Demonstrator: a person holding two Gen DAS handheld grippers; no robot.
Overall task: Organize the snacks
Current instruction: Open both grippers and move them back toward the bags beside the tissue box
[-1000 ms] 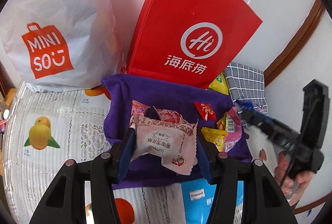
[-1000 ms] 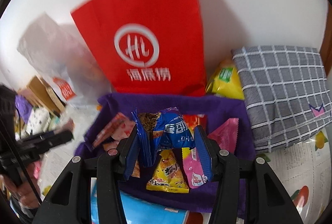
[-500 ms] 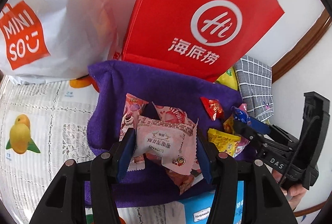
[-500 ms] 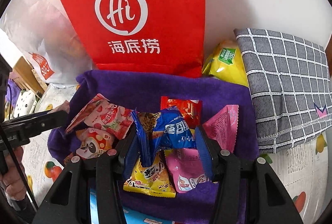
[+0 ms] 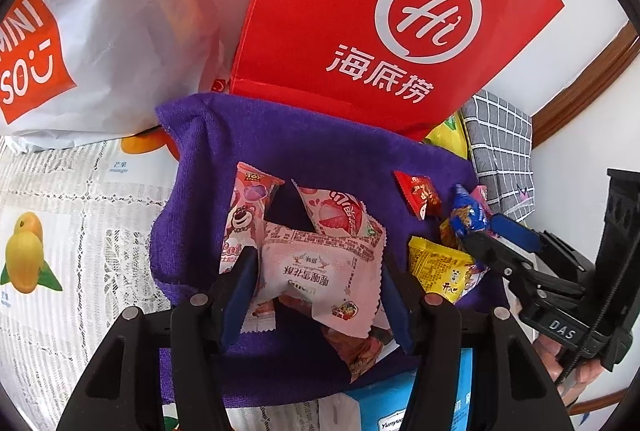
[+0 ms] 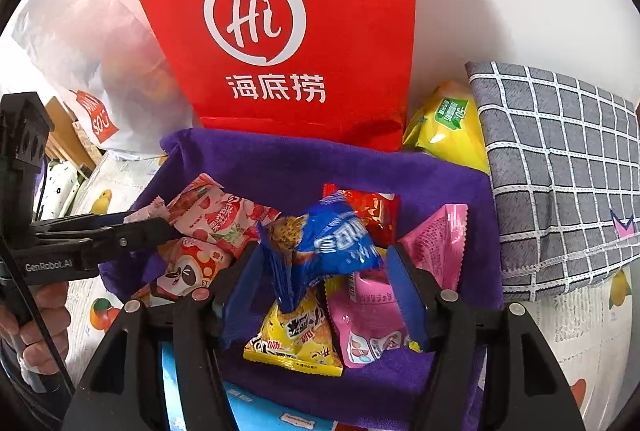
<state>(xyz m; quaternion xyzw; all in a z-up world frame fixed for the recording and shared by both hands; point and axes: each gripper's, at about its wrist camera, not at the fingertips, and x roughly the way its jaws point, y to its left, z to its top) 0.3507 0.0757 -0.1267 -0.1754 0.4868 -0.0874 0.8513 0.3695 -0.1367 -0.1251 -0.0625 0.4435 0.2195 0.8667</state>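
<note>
My left gripper (image 5: 316,271) is shut on a pale pink snack packet (image 5: 320,267) and holds it over the purple cloth (image 5: 248,135). My right gripper (image 6: 320,271) is shut on a blue snack packet (image 6: 336,243) above the same cloth (image 6: 280,167). Several snack packets lie on the cloth: a pink bear packet (image 5: 246,215), a strawberry packet (image 5: 340,215), a small red packet (image 5: 418,193), a yellow packet (image 6: 296,335) and a pink packet (image 6: 436,243). The right gripper also shows in the left wrist view (image 5: 480,235), and the left gripper in the right wrist view (image 6: 152,227).
A red paper bag (image 5: 380,31) stands behind the cloth against the wall. A white Miniso bag (image 5: 100,31) stands to its left. A grey checked cloth (image 6: 560,159) and a yellow-green pack (image 6: 444,127) lie on the right. A blue box (image 5: 400,403) sits in front.
Both grippers have moved forward and lower toward the purple cloth, each still holding its packet. The bags behind loom larger.
</note>
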